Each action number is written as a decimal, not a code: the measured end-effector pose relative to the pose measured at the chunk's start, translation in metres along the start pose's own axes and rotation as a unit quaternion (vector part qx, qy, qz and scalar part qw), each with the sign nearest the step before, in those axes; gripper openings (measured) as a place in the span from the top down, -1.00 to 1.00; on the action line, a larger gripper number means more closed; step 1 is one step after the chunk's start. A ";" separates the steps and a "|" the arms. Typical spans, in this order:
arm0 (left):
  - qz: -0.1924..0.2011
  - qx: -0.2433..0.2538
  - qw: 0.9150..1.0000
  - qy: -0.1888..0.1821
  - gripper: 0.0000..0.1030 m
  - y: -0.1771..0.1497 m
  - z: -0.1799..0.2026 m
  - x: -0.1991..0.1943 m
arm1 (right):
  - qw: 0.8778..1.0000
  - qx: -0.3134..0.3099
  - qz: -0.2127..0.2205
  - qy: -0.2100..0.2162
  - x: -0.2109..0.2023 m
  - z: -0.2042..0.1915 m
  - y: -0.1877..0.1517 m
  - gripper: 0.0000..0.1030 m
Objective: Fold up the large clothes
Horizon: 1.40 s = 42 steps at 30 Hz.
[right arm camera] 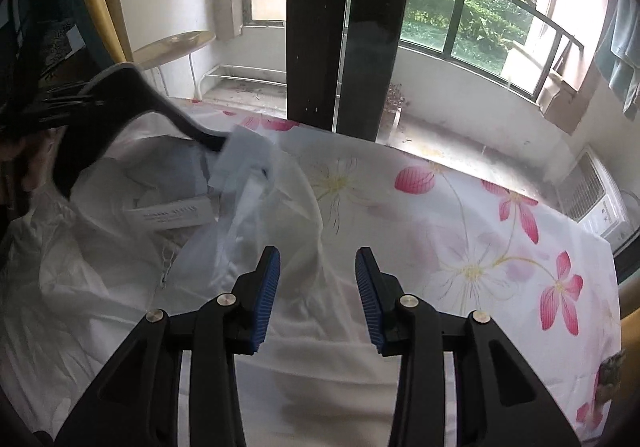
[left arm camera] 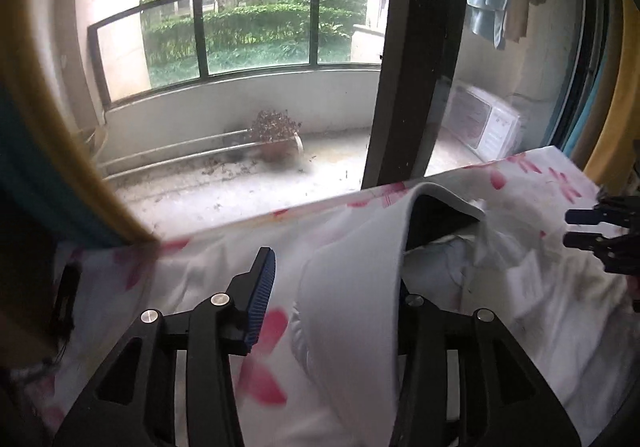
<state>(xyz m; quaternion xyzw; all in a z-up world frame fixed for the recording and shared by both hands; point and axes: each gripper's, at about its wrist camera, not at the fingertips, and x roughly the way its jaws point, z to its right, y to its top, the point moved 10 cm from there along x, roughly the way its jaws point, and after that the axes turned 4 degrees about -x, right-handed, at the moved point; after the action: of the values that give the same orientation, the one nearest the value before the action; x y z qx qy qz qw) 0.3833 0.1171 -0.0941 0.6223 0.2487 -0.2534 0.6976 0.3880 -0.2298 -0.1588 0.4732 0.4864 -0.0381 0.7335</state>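
Observation:
A large white garment [right arm camera: 100, 267] with a zip and a sewn-in label [right arm camera: 168, 215] lies crumpled on a floral sheet [right arm camera: 500, 247]. Its stiff collar band [left arm camera: 360, 287], grey outside and black inside, arches up and drapes over the right finger of my left gripper [left arm camera: 336, 275]. The left blue pad [left arm camera: 262, 295] stands apart from the band, so the jaws are open. In the right wrist view the band [right arm camera: 132, 87] rises to the left gripper [right arm camera: 56, 103] at the upper left. My right gripper [right arm camera: 318, 287] hovers open over flat white cloth with nothing between its pads. It also shows as the right gripper [left arm camera: 576, 227] at the edge of the left wrist view.
The floral sheet ends at a far edge just before a glass door with a dark frame [right arm camera: 316, 27]. Beyond lie a balcony, a potted plant [left arm camera: 276, 135] and a white appliance [left arm camera: 488, 123]. A yellow curtain [left arm camera: 48, 107] hangs at the left.

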 end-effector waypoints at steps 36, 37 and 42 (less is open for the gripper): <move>-0.067 -0.087 0.992 0.068 0.91 -0.109 -0.115 -0.005 | 0.999 0.041 -0.013 -0.009 -0.050 -0.039 -0.050 0.25; -0.065 -0.088 0.992 0.069 0.93 -0.109 -0.116 -0.007 | 0.999 0.043 -0.012 -0.008 -0.050 -0.039 -0.050 0.25; -0.035 -0.095 0.992 0.077 0.94 -0.097 -0.117 -0.029 | 0.999 0.042 -0.006 -0.006 -0.056 -0.041 -0.051 0.25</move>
<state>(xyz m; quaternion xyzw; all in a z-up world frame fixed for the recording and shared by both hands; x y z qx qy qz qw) 0.2934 0.2252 -0.1587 0.5620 0.3461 -0.2047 0.7228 0.3046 -0.2502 -0.1536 0.5004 0.4829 -0.0653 0.7157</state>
